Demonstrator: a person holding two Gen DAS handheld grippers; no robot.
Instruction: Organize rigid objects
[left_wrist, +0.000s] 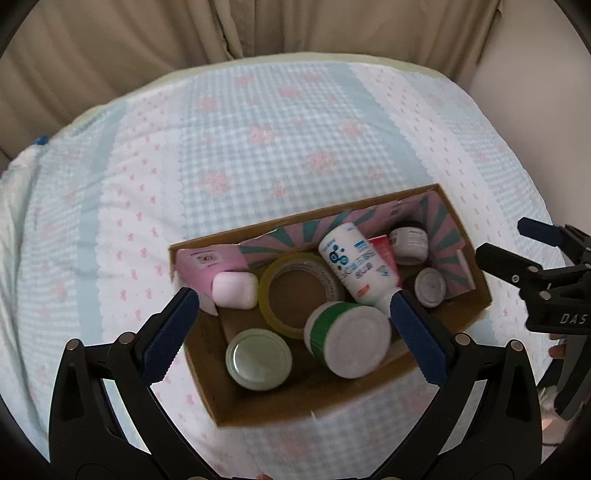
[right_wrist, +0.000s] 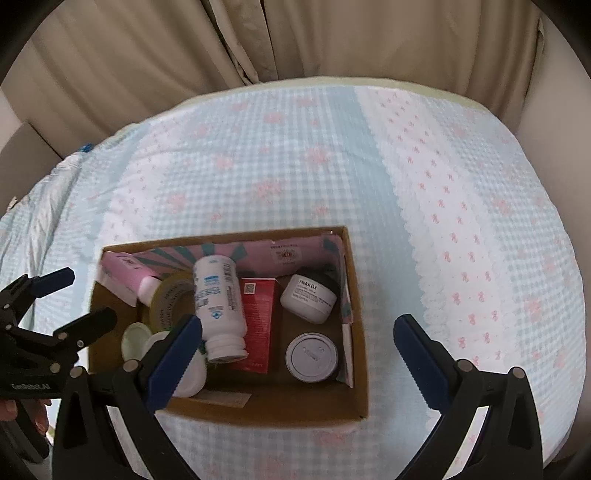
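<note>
A brown cardboard box (left_wrist: 229, 402) (right_wrist: 360, 332) lies on the bed and holds several rigid items. Among them are a white bottle (left_wrist: 354, 264) (right_wrist: 219, 295), a tape roll (left_wrist: 295, 291), a green-banded white jar (left_wrist: 345, 338), a pale round lid (left_wrist: 258, 360), a white earbud case (left_wrist: 235, 290), a red box (right_wrist: 258, 321) and small white jars (right_wrist: 310, 302). My left gripper (left_wrist: 291, 328) hangs open and empty above the box. My right gripper (right_wrist: 297, 350) is open and empty above the box's right half; it also shows in the left view (left_wrist: 517, 251).
The bed carries a light blue and white checked sheet (left_wrist: 258, 147) with pink flowers. Beige curtains (right_wrist: 258, 44) hang behind the far edge. A wall stands at the right (left_wrist: 535, 92).
</note>
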